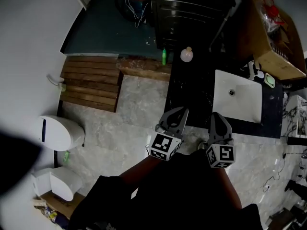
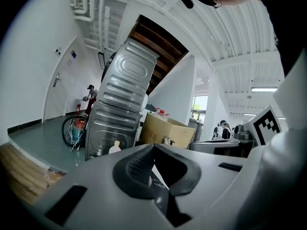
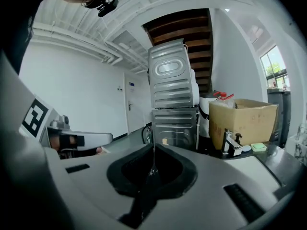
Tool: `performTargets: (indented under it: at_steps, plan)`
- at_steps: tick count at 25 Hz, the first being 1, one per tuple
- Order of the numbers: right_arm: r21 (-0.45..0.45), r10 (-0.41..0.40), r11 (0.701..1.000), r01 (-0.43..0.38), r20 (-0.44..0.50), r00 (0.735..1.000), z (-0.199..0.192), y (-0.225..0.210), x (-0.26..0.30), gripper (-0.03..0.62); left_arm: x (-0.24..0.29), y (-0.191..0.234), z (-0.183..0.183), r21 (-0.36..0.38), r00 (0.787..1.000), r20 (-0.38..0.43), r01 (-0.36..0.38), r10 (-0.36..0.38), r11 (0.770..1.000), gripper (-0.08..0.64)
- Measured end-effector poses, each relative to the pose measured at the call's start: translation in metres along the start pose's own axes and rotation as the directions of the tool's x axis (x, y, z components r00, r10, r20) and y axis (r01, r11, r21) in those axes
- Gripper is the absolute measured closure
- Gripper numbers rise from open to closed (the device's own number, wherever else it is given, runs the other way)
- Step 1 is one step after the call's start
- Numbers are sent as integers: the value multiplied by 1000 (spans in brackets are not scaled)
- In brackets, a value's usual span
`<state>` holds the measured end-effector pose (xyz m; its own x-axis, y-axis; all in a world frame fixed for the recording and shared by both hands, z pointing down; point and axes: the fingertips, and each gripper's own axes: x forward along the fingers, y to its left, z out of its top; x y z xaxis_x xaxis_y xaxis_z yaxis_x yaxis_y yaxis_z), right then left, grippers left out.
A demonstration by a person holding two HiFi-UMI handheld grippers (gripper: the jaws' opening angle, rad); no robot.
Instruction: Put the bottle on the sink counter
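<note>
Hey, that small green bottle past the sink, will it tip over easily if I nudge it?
Probably: the green bottle looks slim and upright on a narrow base, so a sideways nudge could topple it. It seems small, likely light plastic, though the view is too distant to confirm. Once down, it may roll.

A slatted wooden pallet [image 1: 91, 83] lies on the grey marbled floor [image 1: 139, 109] beside a white wall [image 1: 29, 42]. Two ribbed steel appliances [image 3: 173, 95] stand stacked, with a bicycle [image 2: 74, 128] parked alongside. An open cardboard box [image 3: 242, 119] sits nearby.
</note>
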<state>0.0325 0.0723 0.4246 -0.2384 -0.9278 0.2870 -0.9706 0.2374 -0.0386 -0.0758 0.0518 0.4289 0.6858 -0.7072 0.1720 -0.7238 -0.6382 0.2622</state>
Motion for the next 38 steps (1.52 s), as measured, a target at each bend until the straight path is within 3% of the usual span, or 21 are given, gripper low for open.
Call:
performTargets:
  at_steps: [7,15,20,27,31,38]
  plan:
    - [0,102,995,-102,55,993,8,11,-28,552,-17,-39,7,87,997,58,-49,44,995,545]
    - [-27,142,990,-140,116,983,4,-20,-120,552,-21,-149,-16,141,998,24,-63,60,988,545]
    - [-40,178,984,-175,111,978,-21,-44,-182,552,-38,-210,-46,166,984,0,-178,180,970,543]
    - [-20,238,971,-238,87,967,-54,-45,-236,554,-83,-269,-71,132,964,36,-265,263,955,543]
    - [-68,252,967,-247,82,964,-60,-24,-262,554,-105,-286,-74,138,969,76,-243,234,960,543]
    - [-40,158,987,-154,120,980,-55,-13,-278,554,-123,-290,-74,194,980,75,-196,185,961,543]
